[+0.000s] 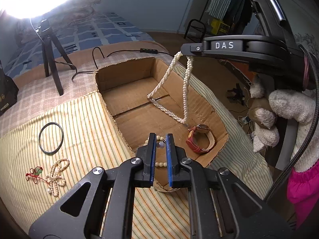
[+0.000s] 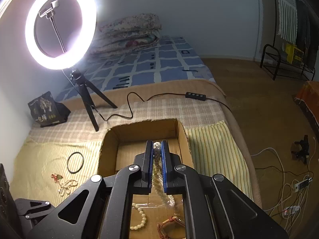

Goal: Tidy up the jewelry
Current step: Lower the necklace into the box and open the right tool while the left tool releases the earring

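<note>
My right gripper (image 2: 157,146) is shut on a long white pearl necklace (image 1: 175,91) and holds it over the open cardboard box (image 1: 127,73); the strands hang down, with the lower loop resting on the box floor. It also shows from the side in the left wrist view (image 1: 184,54). My left gripper (image 1: 161,137) is slightly open and empty at the box's near edge, above a pearl bracelet (image 1: 160,164). A red-strap watch (image 1: 200,138) lies in the box. On the striped cloth lie a black bangle (image 1: 51,138), a small pearl string (image 1: 56,176) and a red-cord charm (image 1: 34,174).
A ring light on a black tripod (image 2: 87,97) stands behind the box, its cable and switch (image 2: 194,95) trailing across the bed. A black pouch (image 2: 46,110) sits at the left. The bed edge drops to the floor on the right, where cables (image 2: 287,187) lie.
</note>
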Action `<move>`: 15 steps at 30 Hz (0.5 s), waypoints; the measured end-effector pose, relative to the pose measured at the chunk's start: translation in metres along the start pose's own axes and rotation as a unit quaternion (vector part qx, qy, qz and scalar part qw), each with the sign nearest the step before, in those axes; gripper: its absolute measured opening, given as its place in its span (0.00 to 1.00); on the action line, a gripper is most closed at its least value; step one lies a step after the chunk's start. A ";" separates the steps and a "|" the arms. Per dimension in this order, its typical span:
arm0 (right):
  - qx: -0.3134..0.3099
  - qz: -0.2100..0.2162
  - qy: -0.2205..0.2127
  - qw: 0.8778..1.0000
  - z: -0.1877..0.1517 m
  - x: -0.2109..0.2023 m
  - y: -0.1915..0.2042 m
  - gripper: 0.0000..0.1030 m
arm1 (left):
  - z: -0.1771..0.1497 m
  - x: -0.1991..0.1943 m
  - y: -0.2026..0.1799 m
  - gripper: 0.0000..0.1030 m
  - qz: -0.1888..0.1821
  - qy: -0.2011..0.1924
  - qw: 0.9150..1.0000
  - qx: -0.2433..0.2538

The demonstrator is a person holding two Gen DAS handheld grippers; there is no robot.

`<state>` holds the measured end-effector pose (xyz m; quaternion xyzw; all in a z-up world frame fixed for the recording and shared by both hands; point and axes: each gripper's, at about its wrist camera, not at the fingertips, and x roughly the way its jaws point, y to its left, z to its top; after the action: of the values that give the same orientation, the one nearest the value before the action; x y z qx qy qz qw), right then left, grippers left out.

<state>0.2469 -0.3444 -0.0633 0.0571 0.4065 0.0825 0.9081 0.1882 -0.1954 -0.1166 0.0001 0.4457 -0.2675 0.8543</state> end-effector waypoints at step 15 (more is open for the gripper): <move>0.013 -0.002 0.035 0.999 -0.006 0.014 0.001 0.65 | 0.001 -0.004 0.000 0.61 0.021 -0.016 1.000 0.002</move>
<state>0.2514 -0.3402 -0.0768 0.0654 0.4388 0.0774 0.8929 0.1877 -0.1938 -0.1130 0.0071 0.4309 -0.2505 0.8669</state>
